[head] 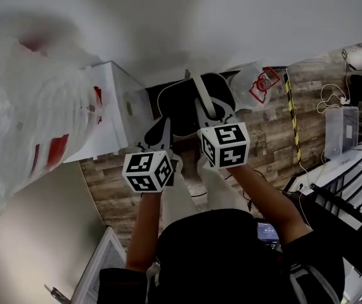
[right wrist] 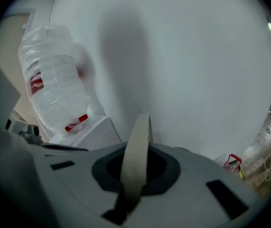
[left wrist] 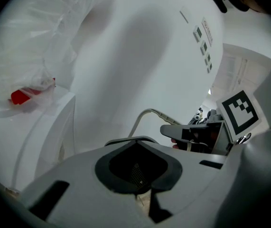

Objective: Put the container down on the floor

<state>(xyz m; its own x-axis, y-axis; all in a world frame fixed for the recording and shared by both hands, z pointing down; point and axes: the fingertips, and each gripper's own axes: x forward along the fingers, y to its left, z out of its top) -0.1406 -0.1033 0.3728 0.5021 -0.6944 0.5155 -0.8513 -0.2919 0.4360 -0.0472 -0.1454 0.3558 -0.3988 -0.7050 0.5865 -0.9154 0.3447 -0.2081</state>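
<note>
My right hand-held gripper [head: 207,106] pinches the container's [head: 181,109] strap handle [right wrist: 136,160], carrying its weight; my left hand-held gripper [head: 160,132], pressed together, seems to steady it.

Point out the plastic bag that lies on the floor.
The small bag with the red label, on the wood floor by the wall, right of the container. The big bag sits up on the white cabinet.

Two tongs [head: 160,130] [head: 213,109] — one container [head: 179,109], one white cabinet [head: 114,106] — and two plastic bags [head: 28,113] [head: 257,81].
</note>
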